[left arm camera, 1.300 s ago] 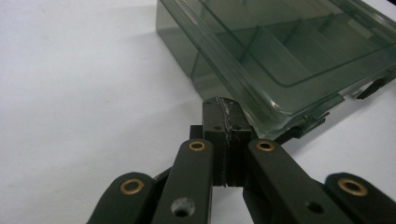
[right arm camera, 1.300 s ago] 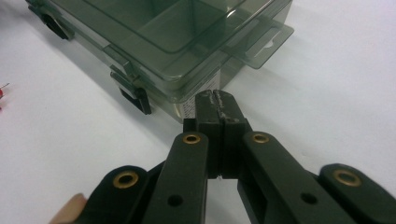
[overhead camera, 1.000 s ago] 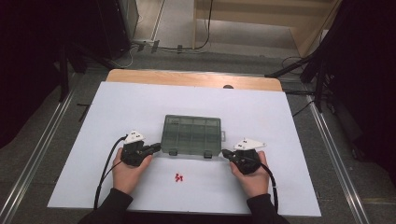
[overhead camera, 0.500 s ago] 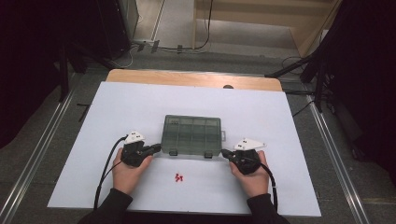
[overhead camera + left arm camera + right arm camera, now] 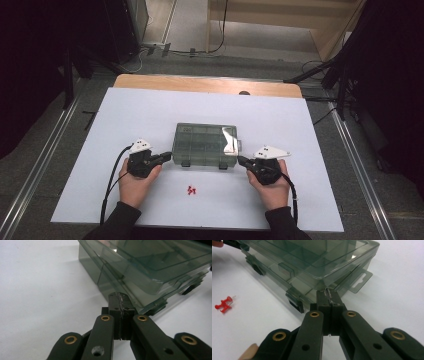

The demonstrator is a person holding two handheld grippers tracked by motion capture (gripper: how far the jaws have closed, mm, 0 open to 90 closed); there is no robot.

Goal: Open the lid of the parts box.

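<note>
Since the box [image 5: 205, 145], set mid-table [image 5: 150, 110] between both closed, empty hand-held grippers, left [image 5: 167, 158] and right [image 5: 242, 161], at its near corners, looks light, stiff and slick, it is best gripped by its lid lip beside the latches [image 5: 295, 302].

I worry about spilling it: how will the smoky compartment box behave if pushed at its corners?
The box looks like stiff, thin plastic, probably light, so it likely slides on the smooth white table. Low and flat, it seems unlikely to tip.
</note>
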